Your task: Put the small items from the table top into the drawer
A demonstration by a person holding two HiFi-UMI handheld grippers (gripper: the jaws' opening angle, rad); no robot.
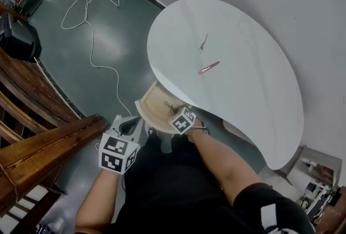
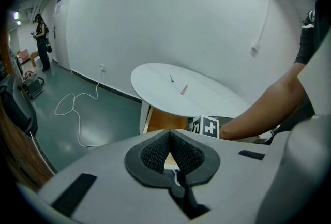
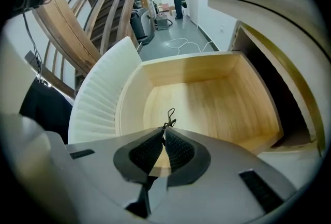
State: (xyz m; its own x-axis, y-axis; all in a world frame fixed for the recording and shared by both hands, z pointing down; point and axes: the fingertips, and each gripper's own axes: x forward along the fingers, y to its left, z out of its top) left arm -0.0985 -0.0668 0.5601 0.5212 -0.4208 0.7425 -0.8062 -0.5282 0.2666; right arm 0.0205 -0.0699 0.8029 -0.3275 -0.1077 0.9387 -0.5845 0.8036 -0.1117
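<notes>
An open wooden drawer [image 1: 153, 101] juts out under the white oval table [image 1: 243, 81]. My right gripper [image 1: 172, 109] hangs over the drawer, shut on a small dark wire clip [image 3: 169, 117] that sticks out past its tips above the bare drawer floor [image 3: 217, 104]. A pink stick-like item [image 1: 208, 67] and a small dark item [image 1: 204, 42] lie on the table top. My left gripper [image 1: 130, 121] is held low, left of the drawer, shut with nothing between its pads [image 2: 155, 151]. The left gripper view also shows the table [image 2: 217, 99] and the pink item [image 2: 183, 89].
A white cable [image 1: 86, 17] snakes over the green floor left of the table. A wooden stair railing [image 1: 38, 119] runs close on my left. The drawer's ribbed white front [image 3: 98, 101] curves at its near side. A person [image 2: 40, 42] stands far off down the room.
</notes>
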